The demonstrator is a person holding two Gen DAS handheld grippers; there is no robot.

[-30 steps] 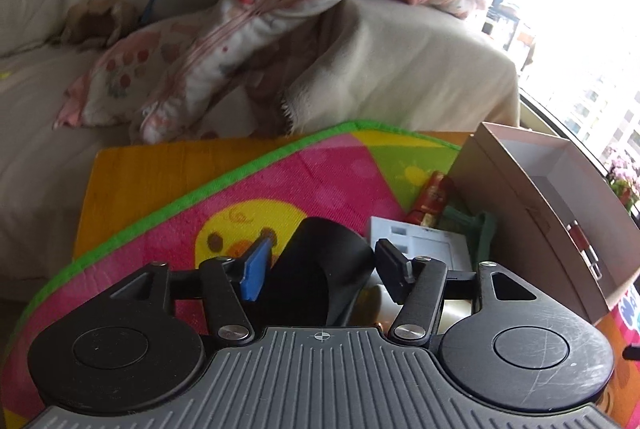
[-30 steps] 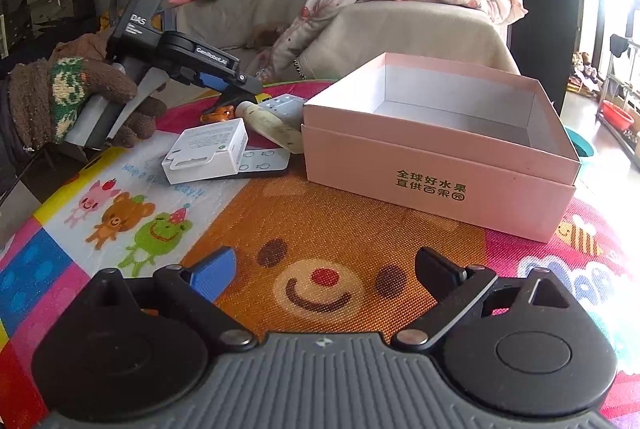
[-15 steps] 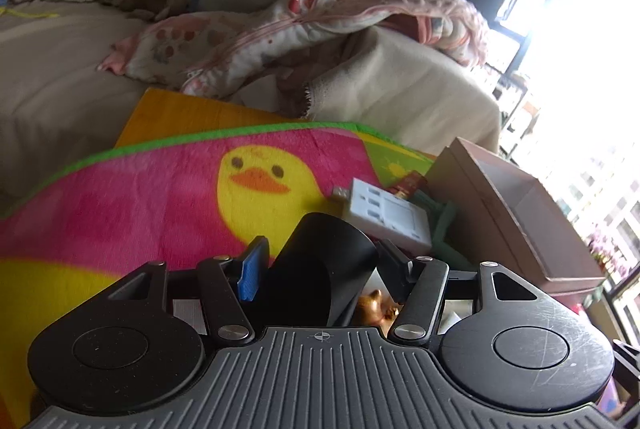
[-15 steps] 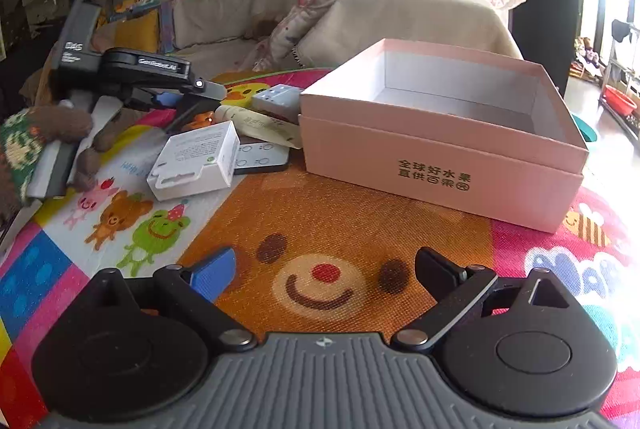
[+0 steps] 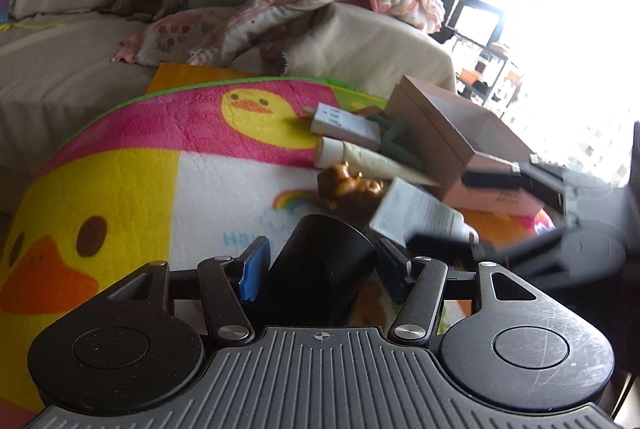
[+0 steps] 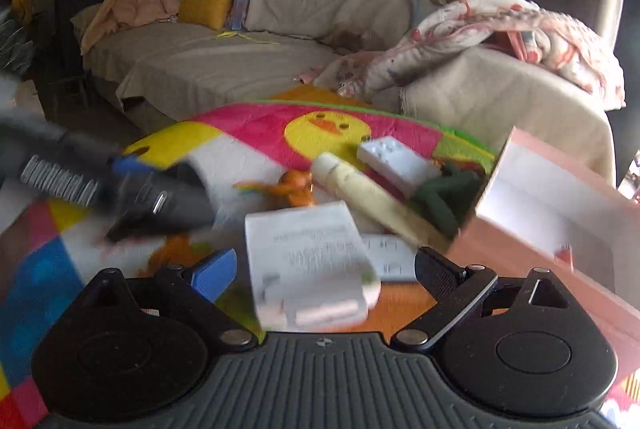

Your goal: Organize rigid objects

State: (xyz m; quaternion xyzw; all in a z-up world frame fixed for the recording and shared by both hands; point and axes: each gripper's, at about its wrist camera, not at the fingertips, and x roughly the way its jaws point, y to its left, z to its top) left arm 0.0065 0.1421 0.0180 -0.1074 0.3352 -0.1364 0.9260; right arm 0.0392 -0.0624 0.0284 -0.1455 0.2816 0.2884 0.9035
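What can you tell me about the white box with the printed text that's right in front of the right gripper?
The white box looks like a small cardboard carton with rounded corners, its top face covered in fine grey print that is too blurred to read, with a green mark near one corner. It lies flat on the colourful play mat, between the open fingers of the right gripper; whether they touch it cannot be told. A flat white item pokes out beside it. The cream tube and orange toy figure lie just beyond.

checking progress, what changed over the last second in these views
The right tool moved in from over the bear print to straddle the white printed box, open. The left tool swung away from the pile, holding the black object. The pink box stayed put.
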